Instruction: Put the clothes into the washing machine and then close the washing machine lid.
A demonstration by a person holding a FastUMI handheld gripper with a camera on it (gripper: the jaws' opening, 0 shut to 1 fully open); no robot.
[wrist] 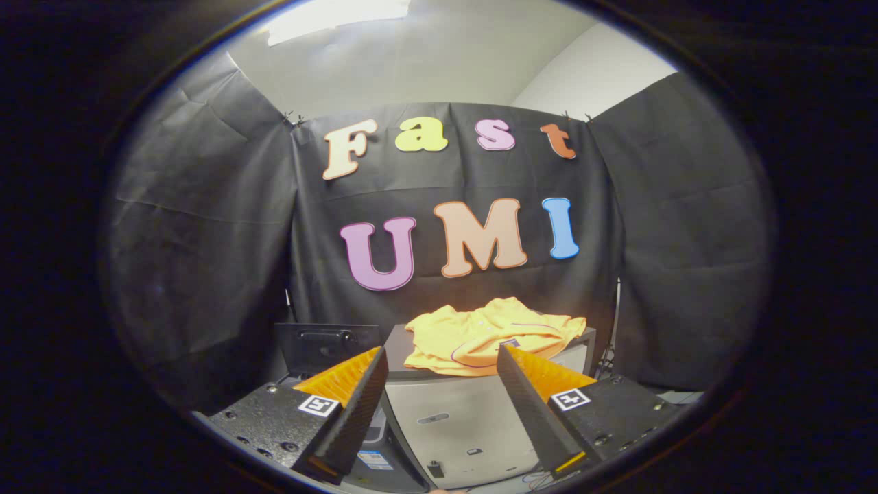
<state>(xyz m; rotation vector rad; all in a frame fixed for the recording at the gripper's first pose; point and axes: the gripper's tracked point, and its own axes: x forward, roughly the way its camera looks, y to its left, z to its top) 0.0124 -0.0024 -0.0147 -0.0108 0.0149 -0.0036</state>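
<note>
The gripper point(439, 363) sits low in the centre of the frame with its two fingers spread wide and nothing between them. One finger rises from the lower left, the other from the lower right, and the gap between the tips frames the front of a grey box-shaped appliance, most likely the washing machine point(459, 425).

Just beyond the fingertips, slightly right of centre, a crumpled yellow garment point(490, 336) lies in a heap on the machine's dark top. The right fingertip overlaps its lower edge in the picture, though it appears short of touching the cloth. Left of the garment, at centre left, a dark panel point(328, 346) stands upright behind the machine; this may be the raised lid, but that cannot be told for sure.

The step in hand seems to be reaching for the garment. To do it well, keep the fingers apart while moving forward and a little up, and aim at the thick bunched fold in the middle of the heap rather than a thin trailing hem. Close only once cloth lies between both fingers, so the whole garment lifts together.
</note>
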